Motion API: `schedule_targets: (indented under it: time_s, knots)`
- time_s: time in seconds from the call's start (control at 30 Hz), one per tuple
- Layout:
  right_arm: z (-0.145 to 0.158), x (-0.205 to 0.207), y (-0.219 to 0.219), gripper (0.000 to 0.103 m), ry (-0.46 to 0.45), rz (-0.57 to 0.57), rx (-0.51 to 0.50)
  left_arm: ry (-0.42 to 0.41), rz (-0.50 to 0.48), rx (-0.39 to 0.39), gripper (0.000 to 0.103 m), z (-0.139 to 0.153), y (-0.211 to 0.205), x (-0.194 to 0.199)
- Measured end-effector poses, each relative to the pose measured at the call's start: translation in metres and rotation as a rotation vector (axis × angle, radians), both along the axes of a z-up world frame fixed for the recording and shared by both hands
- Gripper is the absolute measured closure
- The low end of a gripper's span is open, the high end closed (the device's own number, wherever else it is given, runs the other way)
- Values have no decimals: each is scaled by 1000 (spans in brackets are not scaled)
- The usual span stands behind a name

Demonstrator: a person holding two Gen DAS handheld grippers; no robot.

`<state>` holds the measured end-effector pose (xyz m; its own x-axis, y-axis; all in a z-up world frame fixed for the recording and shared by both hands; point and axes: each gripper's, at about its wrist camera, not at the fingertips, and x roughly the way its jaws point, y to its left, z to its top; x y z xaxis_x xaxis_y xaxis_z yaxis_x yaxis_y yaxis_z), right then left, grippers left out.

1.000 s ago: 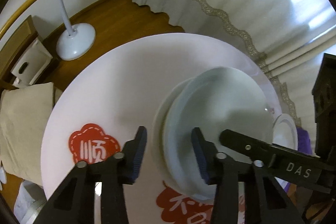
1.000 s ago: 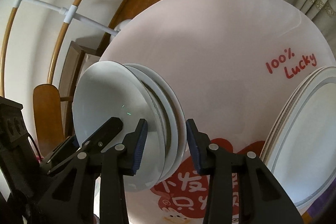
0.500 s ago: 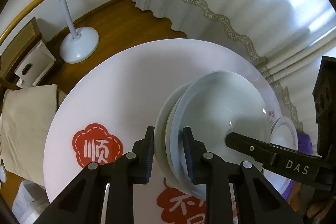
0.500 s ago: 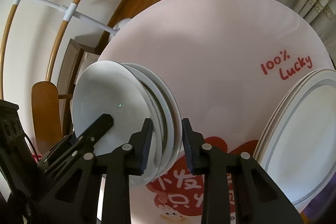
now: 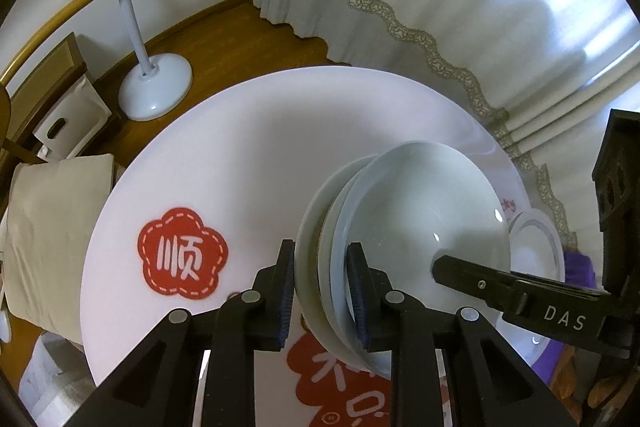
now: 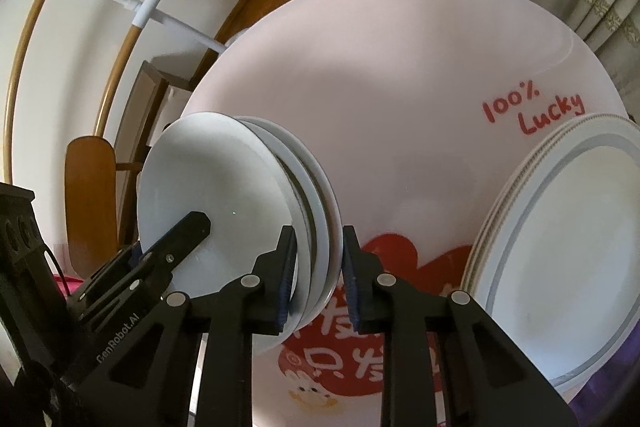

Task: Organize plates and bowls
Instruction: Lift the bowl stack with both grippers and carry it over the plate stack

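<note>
The right gripper [image 6: 319, 267] pinches the near edge of a stack of pale bowls [image 6: 224, 203] — its blue pads [image 6: 289, 275] press on the rims from either side, having just closed in. The left gripper [image 6: 168, 255] reaches into the top bowl from the lower left; how its jaws stand can't be made out here. Below lies a round white table [image 6: 400, 99] printed "100% Lucky" in red. A stack of plates [image 6: 568, 255] sits at the right edge — well apart from the bowls.
</note>
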<state>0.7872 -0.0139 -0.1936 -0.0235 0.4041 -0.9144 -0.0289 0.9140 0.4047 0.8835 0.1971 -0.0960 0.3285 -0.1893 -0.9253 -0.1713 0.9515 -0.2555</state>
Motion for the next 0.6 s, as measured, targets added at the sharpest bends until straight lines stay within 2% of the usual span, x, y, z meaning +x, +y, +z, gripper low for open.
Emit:
schedule_targets:
  time_s: [0.33, 0.6]
  knots:
    - [13, -12, -18, 81, -9, 19, 20, -26, 10, 10, 82, 20, -23, -25]
    - [42, -23, -42, 81, -48, 32, 35, -71, 15, 22, 82, 53, -52, -46]
